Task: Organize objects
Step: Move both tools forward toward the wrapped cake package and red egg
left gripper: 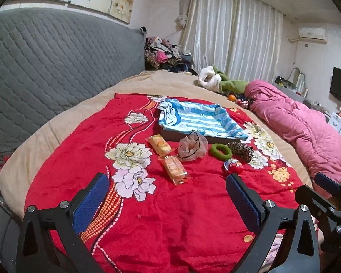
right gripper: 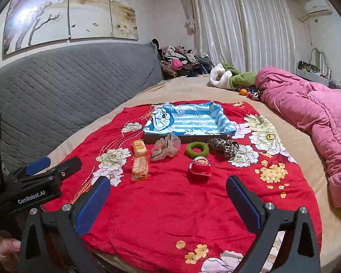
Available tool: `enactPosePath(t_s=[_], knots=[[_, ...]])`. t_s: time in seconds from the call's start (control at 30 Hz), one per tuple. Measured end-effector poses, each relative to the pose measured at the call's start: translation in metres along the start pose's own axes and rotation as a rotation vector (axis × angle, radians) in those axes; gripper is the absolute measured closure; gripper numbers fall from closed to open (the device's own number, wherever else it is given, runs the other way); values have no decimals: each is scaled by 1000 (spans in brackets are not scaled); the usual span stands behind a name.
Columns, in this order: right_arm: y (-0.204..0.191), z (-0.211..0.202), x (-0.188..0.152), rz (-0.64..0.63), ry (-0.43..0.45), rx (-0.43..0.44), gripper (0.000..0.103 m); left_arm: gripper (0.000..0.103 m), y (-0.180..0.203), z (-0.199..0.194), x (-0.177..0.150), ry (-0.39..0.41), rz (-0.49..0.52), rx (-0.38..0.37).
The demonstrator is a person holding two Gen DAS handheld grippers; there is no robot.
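Bed with red floral blanket [right gripper: 161,204]. Lined tray [right gripper: 193,118] at the far side; snack packets, scrunchies and red egg toy [right gripper: 200,166] lie before it. Right gripper [right gripper: 168,195], fingers apart and empty, faces the egg directly; left gripper [left gripper: 168,195], likewise spread, faces the nearer snack packet [left gripper: 175,170].

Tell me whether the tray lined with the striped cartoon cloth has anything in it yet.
Empty. The tray shows only its blue striped cloth inside; the scrunchies, snack packets and red egg all lie outside it on the red blanket.

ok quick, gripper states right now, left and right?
Left gripper: open, holding nothing, above the red blanket.
Right gripper: open, holding nothing, short of the red egg toy.
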State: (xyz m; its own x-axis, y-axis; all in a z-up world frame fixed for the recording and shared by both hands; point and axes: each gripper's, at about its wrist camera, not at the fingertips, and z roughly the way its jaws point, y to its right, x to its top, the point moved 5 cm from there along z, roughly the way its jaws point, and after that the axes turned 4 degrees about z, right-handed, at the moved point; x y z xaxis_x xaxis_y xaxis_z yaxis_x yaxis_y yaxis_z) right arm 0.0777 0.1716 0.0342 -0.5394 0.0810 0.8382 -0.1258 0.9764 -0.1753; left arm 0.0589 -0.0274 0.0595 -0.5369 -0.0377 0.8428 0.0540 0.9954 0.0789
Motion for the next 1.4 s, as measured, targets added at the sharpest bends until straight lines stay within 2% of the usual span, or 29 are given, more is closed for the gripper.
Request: enactPosePath(t_s=[0.37,0.47,0.57,0.67,1.0,1.4], knots=[[2,-1,-1,-1,5,-28,0,0,2,-4,-2,29,14,15],[10,5,-3,35,-14,-21,0,0,4,1,-5,16,14,-8],[20,14,-6,86,-43,-4,0,0,6,12,-10,-10,15,-22],[29,23,-8,109,-59,-13,0,0,8,25,-15,-26,33,6],[42,68,-17,105,-128,-17,0,0,10,72,-28,-102,13,32],[56,101,-19,88,-155,-79,0,0,15,105,-20,-109,38,55]])
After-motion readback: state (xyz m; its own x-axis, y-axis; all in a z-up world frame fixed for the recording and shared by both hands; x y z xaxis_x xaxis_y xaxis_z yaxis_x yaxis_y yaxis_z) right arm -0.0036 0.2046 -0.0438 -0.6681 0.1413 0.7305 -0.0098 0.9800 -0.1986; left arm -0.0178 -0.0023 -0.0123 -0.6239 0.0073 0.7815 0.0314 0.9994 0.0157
